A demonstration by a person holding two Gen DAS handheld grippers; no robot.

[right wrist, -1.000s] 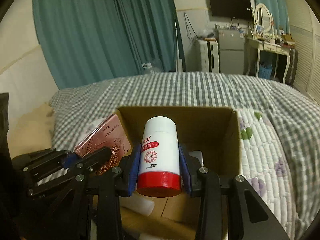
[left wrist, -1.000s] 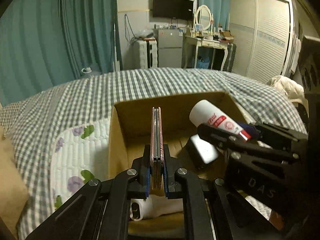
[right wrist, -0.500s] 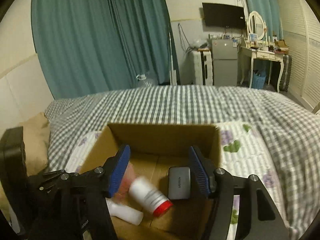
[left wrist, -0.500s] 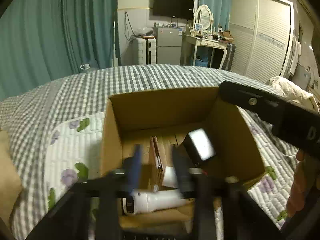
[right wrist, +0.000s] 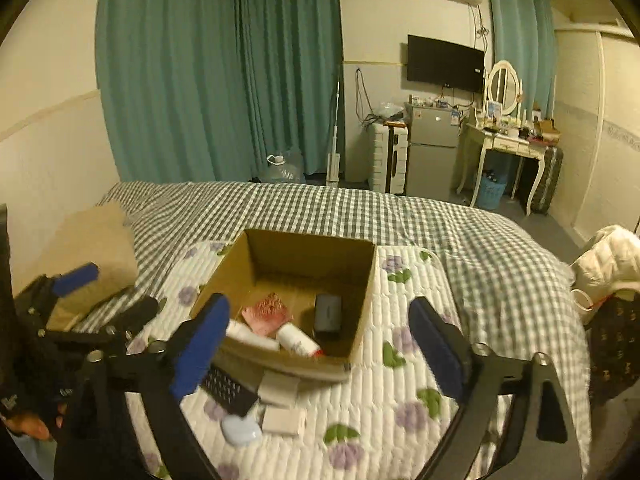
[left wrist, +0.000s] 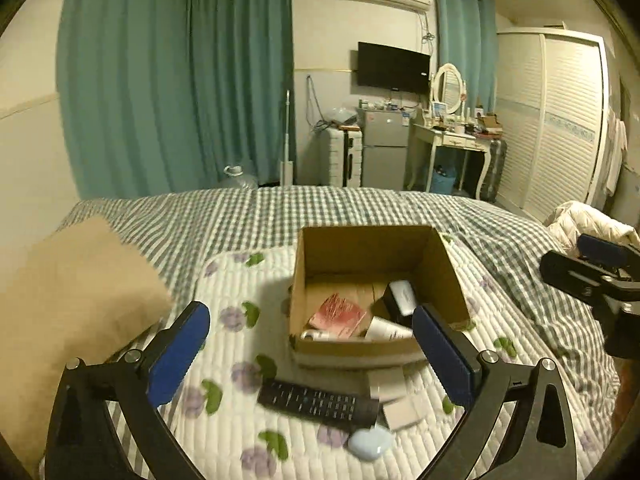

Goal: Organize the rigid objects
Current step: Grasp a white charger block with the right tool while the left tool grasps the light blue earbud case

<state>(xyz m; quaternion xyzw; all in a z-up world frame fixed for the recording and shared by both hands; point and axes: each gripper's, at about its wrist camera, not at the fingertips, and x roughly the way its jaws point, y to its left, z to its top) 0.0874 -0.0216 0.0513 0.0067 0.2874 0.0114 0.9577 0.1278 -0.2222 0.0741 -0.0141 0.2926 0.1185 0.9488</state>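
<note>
Box (left wrist: 372, 264) loaded, both grippers empty.
My left gripper (left wrist: 312, 356) and right gripper (right wrist: 316, 348) jaws are opening wide, nothing between; remote (left wrist: 318, 404) just near of box probably goes next.

We looked from both wrists down across the bed (left wrist: 360, 208), near the cardboard box (left wrist: 364, 248). Both views shared that box and the far curtains (right wrist: 224, 80), the left view sitting further left.

no legible text, print on the bottle (right wrist: 298, 341) in the cardboard box (right wrist: 368, 280) too blurred
</note>
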